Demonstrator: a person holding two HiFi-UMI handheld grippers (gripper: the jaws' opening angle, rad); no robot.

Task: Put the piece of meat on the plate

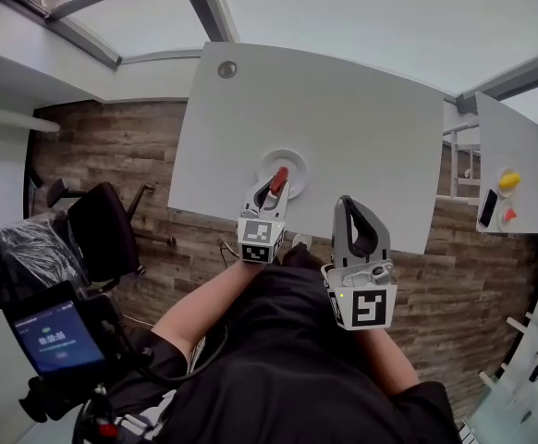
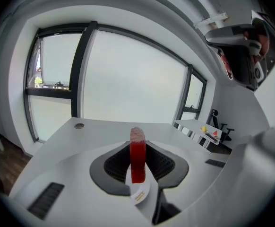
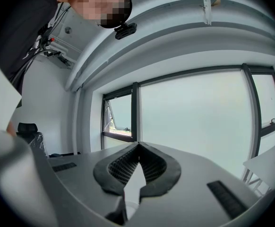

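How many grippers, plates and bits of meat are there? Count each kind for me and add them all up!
grippers: 2 (left gripper, right gripper)
piece of meat: 1, red, held between the left gripper's fingers
plate: 1, white, on the table
total: 4

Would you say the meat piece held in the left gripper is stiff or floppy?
Probably stiff: the meat piece stands upright in the left gripper without sagging. Being a thin slab on edge, it would likely topple flat on the plate.
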